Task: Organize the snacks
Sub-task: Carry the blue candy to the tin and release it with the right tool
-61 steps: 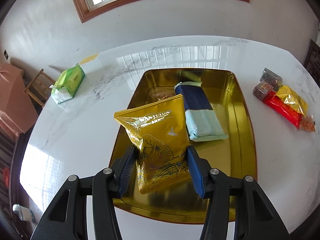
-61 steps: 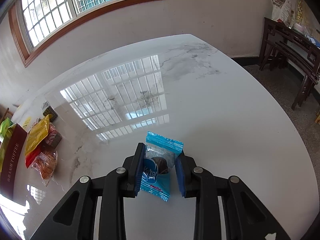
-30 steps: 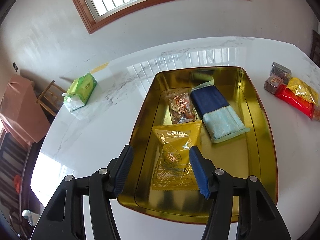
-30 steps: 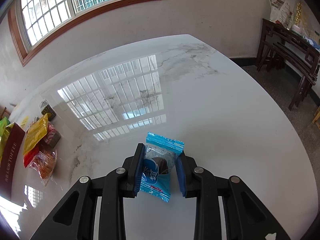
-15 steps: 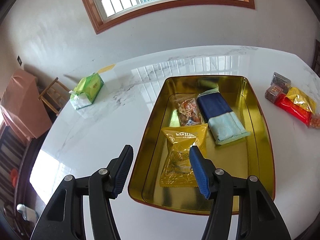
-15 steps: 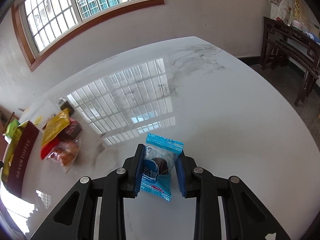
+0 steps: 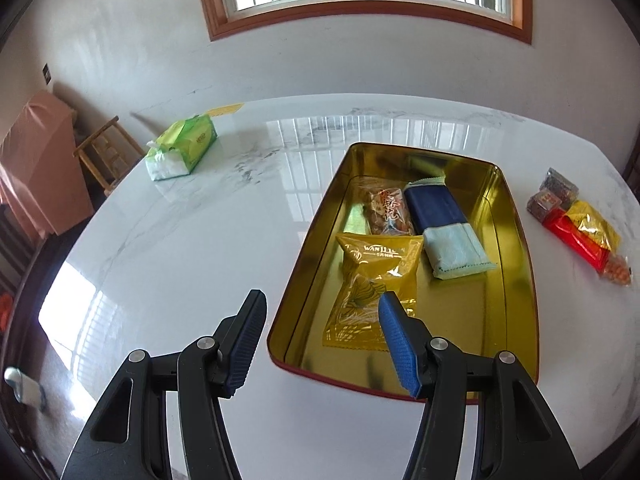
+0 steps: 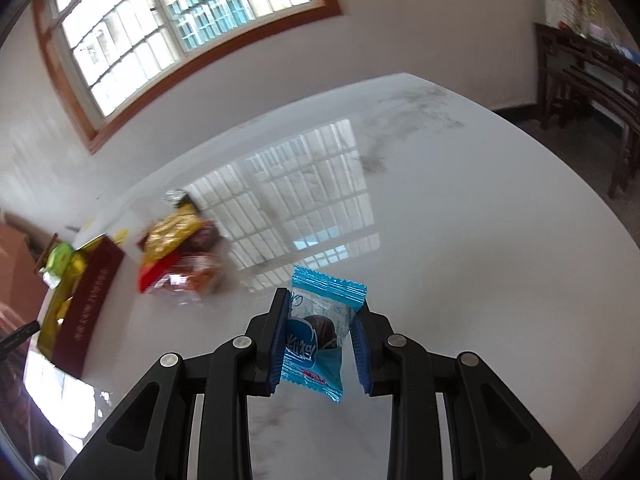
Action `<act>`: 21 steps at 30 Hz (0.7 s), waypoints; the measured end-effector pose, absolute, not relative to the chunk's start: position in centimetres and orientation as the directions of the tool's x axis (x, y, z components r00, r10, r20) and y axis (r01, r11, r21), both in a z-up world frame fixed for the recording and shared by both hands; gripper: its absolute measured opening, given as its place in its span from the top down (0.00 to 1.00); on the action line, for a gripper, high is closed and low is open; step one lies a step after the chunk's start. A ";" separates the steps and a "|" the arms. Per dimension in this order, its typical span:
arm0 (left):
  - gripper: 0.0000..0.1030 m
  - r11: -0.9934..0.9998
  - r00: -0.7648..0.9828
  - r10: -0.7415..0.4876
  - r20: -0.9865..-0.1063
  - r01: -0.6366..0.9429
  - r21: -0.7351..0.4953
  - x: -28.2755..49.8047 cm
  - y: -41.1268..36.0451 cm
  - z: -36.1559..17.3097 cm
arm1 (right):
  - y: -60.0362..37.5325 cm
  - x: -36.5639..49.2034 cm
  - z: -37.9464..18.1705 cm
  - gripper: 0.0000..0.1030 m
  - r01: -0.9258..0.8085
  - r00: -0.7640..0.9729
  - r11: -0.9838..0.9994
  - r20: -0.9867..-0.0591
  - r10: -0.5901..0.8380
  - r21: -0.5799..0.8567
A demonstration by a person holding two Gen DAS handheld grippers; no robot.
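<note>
A gold tin tray [image 7: 516, 248] lies on the white marble table. It holds a yellow snack bag [image 7: 372, 280], a small clear brown snack [image 7: 390, 212] and a navy and pale blue packet [image 7: 444, 224]. My left gripper [image 7: 322, 328] is open and empty, raised above the tray's near left corner. My right gripper [image 8: 320, 326] is shut on a blue cookie packet [image 8: 320, 332] and holds it above the table. A pile of loose snacks [image 7: 576, 220] lies right of the tray; it also shows in the right wrist view [image 8: 180, 256], with the tray [image 8: 80, 296] at far left.
A green tissue pack [image 7: 182, 148] lies at the table's far left. A wooden chair [image 7: 106, 152] and a pink-covered piece of furniture [image 7: 36, 164] stand beyond the left edge. Dark wooden furniture [image 8: 592, 92] stands at the right wall.
My left gripper let go of the yellow bag in the tray, opened and drew back to the left. My right gripper lifted the blue packet and swung left, bringing the snack pile closer.
</note>
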State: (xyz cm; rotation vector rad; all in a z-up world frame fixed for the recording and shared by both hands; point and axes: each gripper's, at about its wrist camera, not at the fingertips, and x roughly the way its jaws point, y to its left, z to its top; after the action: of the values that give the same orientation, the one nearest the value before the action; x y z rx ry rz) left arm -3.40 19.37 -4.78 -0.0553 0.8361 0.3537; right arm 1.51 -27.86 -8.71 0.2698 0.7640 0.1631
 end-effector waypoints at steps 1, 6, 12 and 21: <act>0.42 0.940 0.614 0.281 -0.738 -0.332 0.082 -3.5 19.6 -4.8 | -27.1 1.5 -8.3 0.74 -0.074 0.711 0.950 -0.652 0.264 0.304; 0.42 0.934 0.610 0.280 -0.741 -0.353 0.062 -4.3 20.0 -5.0 | -20.3 1.5 -5.4 0.74 -0.256 0.689 0.916 -0.606 0.397 0.310; 0.39 0.929 0.607 0.289 -0.740 -0.365 0.063 -5.5 20.3 -5.3 | -9.8 2.4 -2.9 0.74 -0.481 0.596 0.825 -0.580 0.556 0.296; 0.36 0.938 0.629 0.299 -0.717 -0.331 0.101 -7.2 19.7 -4.6 | 3.9 4.1 -4.2 0.74 -0.654 0.415 0.695 -0.626 0.660 0.299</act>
State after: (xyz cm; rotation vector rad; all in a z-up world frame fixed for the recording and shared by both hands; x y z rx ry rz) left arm -7.24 19.72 -4.58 -0.0417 0.8135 0.3613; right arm 4.06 3.89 -4.16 0.0088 0.7906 0.8247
